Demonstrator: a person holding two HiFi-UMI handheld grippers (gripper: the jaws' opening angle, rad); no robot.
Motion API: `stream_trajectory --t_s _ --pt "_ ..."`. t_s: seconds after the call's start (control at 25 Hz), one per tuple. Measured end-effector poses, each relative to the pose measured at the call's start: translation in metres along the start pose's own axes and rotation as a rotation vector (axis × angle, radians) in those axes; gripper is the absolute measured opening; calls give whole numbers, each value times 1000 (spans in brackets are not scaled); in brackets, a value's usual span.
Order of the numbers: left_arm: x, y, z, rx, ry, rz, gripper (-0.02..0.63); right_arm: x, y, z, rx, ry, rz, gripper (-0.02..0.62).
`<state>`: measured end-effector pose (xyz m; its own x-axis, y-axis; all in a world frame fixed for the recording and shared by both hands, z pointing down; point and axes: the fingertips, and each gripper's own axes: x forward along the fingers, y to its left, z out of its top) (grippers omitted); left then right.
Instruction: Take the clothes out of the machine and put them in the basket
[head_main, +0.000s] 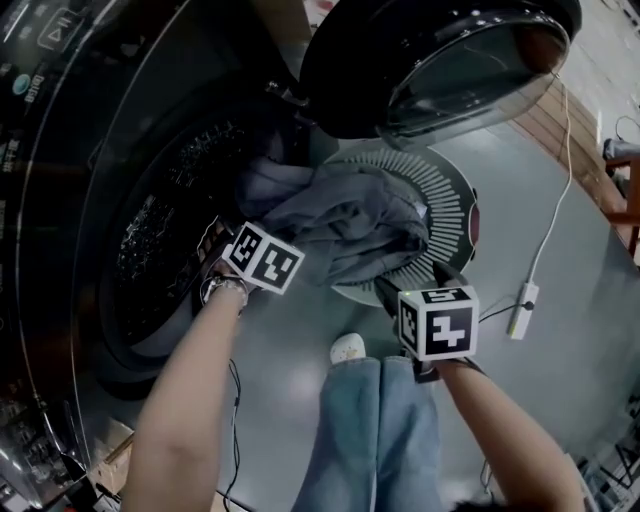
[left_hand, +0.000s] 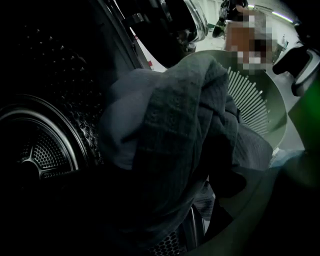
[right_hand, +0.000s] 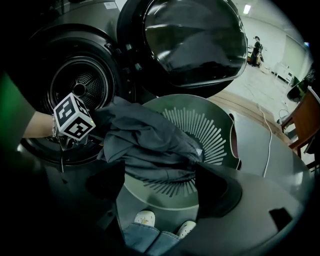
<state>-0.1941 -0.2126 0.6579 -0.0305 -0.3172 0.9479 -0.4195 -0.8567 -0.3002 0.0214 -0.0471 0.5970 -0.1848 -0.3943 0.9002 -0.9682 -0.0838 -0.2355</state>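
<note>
Head view: one front-loading machine (head_main: 90, 230), its one door (head_main: 440, 60) swung open. One grey bundle of clothes (head_main: 350, 225), one piece or two I cannot tell, trails from the drum mouth over the rim into the one round slotted basket (head_main: 455, 205) on the floor (head_main: 560, 380). Left gripper (head_main: 215, 243) is at the drum mouth, right gripper (head_main: 412, 282) at the basket's near rim.

Left gripper view: jaws wide apart, cloth hanging between them, no pinch visible. One perforated drum (left_hand: 45, 150) behind.

Right gripper view: jaws apart, pressing on nothing. The bundle's hem lies just beyond the tips, over the basket. Two white shoes (right_hand: 145, 218) below.
</note>
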Motion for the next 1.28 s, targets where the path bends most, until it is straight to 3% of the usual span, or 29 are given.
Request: stream_trajectory --t_s 0.24,0.32,0.44,0.48,0.52,0.6,0.96,1.28 --pt "1 10 1 -7 -1 77 549 4 -3 -10 1 12 -3 434" --pt "-4 19 -1 -17 -2 114 405 3 -3 -9 2 10 -4 431" --pt "-18 25 2 -53 -32 133 340 -2 -2 -6 1 3 -2 426" --pt "-27 26 6 -47 -57 154 271 -5 -2 -5 -1 0 -1 425" --pt "-36 26 11 -32 -85 174 32 -8 -1 -3 -5 -3 1 423" --pt "-52 19 22 -17 -126 159 32 -15 -1 1 -13 -13 7 420" --pt "-136 -20 84 -131 -345 15 31 -63 -17 18 -13 -62 5 402" --pt "-211 -82 164 -304 -571 -203 29 -106 -51 13 -3 -75 -24 390"
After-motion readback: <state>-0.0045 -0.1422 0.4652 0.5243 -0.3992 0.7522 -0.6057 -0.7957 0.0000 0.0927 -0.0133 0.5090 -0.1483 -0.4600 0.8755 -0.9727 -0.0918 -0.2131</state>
